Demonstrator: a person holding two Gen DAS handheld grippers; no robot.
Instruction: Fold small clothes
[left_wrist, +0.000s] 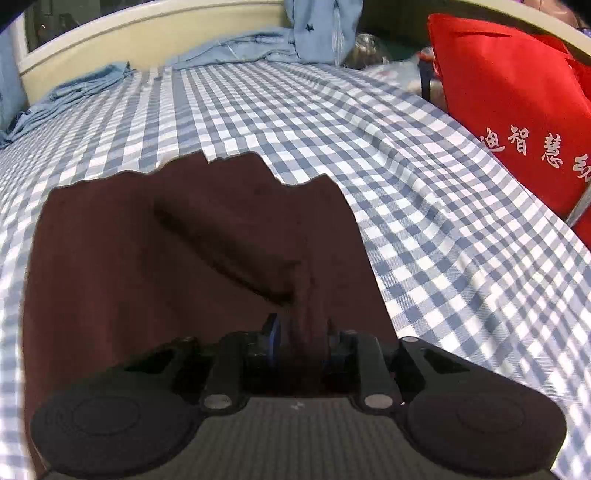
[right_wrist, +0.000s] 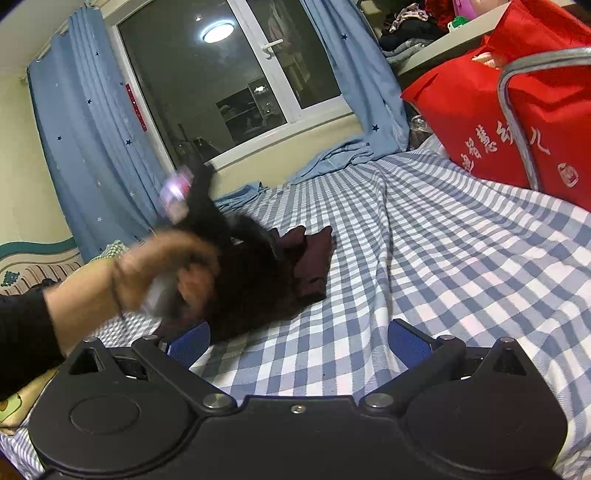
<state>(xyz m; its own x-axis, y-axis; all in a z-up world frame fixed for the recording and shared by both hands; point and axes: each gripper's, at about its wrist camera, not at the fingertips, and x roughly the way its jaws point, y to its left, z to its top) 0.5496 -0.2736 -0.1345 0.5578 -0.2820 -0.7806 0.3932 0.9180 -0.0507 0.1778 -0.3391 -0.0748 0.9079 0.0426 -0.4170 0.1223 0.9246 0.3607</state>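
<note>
**Maroon garment on the checked bed, left tongs around a ridge of it**

The maroon garment (left_wrist: 147, 258) lies spread on the blue-and-white checked sheet (left_wrist: 424, 192) of the bed, with a folded band crossing it on a slant and a ragged far edge. In your right wrist view it (right_wrist: 314, 262) shows as a dark bundle near the middle of the bed, partly hidden behind your left hand (right_wrist: 162, 273).

Your left tongs (left_wrist: 301, 328) sit low over the near part of the garment — a raised ridge of cloth stands between the two narrowly parted fingers. Whether the pads press on that ridge, you cannot tell from this view.

Your right tongs (right_wrist: 299, 343) stand wide apart with nothing between them, hovering over bare sheet just beside the garment, blue pads (right_wrist: 408, 341) facing each other.

Your left hand is blurred in the right view, a black sleeve (right_wrist: 22, 332) behind it.

Further out: a red bag (right_wrist: 517, 122) with white lettering rests on the bed's right side, well apart from the garment. Blue curtains (right_wrist: 85, 140) with small stars frame a dark window (right_wrist: 221, 85) beyond the bed — their hems (left_wrist: 92, 79) spill onto the sheet's far edge.
</note>
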